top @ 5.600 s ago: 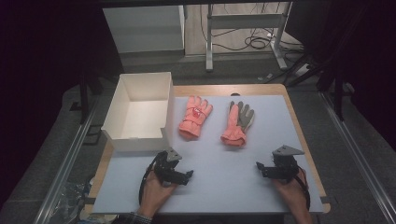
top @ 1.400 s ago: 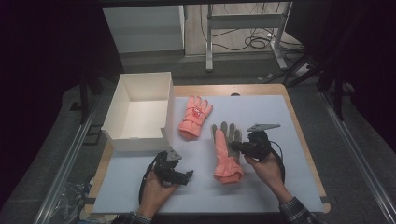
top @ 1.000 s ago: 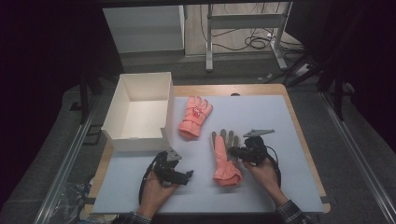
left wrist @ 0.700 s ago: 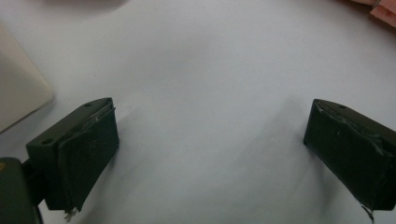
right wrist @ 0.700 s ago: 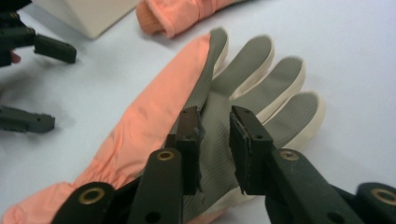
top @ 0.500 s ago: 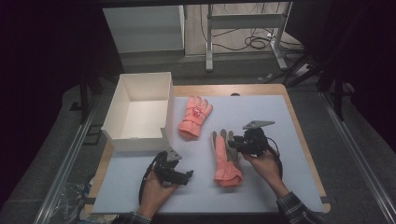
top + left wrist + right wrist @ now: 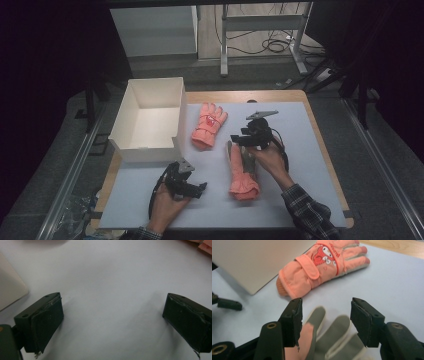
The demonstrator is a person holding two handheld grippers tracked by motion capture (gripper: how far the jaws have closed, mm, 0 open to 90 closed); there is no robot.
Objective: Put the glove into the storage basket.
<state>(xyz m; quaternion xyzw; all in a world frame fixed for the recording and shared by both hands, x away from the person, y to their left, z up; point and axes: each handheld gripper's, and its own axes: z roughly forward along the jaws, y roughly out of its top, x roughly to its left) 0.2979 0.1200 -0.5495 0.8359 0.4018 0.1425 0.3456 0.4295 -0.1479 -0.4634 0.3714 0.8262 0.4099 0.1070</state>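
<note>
Two salmon-pink gloves lie on the white table top. One glove (image 7: 207,125) (image 7: 322,267) is back up, showing a cartoon patch, next to the white box (image 7: 150,120). The other glove (image 7: 240,172) lies palm up nearer the front, its grey fingers (image 7: 329,335) pointing away from me. My right gripper (image 7: 240,141) (image 7: 327,312) is open just above those fingertips, one jaw on each side. Near the front left, my left gripper (image 7: 196,187) (image 7: 112,320) is held open over bare table with nothing between its jaws.
The open white box (image 7: 257,262) stands at the left of the table, its corner (image 7: 10,290) close to my left gripper. The table's wooden rim (image 7: 280,95) runs along the back. One jaw of the left gripper (image 7: 227,304) shows at the left.
The palm-up glove has come from beside the other glove to nearer the front. In the last half second my right gripper shifted left and away, over its fingertips. The left gripper has stayed put.
</note>
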